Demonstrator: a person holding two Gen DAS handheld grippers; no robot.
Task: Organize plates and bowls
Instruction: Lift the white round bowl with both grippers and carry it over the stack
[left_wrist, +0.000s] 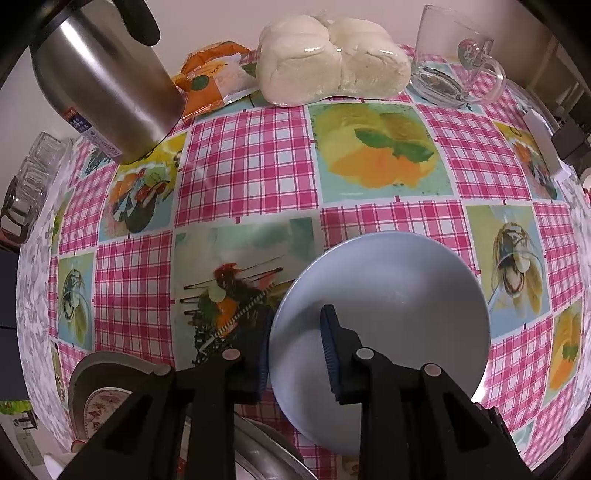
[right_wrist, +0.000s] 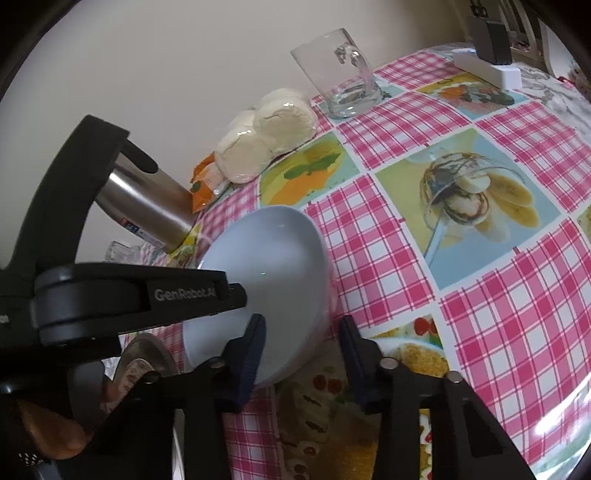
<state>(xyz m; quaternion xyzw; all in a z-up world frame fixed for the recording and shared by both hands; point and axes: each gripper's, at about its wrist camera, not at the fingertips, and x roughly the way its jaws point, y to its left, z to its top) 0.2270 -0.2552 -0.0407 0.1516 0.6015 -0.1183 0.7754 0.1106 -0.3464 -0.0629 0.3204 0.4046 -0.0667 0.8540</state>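
one pale blue bowl (left_wrist: 391, 295), glossy, rim clenched by left fingers (left_wrist: 330, 343), right fingers (right_wrist: 251, 354) straddling it

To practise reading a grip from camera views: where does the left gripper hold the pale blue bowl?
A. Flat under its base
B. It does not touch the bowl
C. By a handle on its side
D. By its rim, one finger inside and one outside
D: in the left wrist view the left gripper straddles the rim of the pale blue bowl, one finger inside, the other outside.
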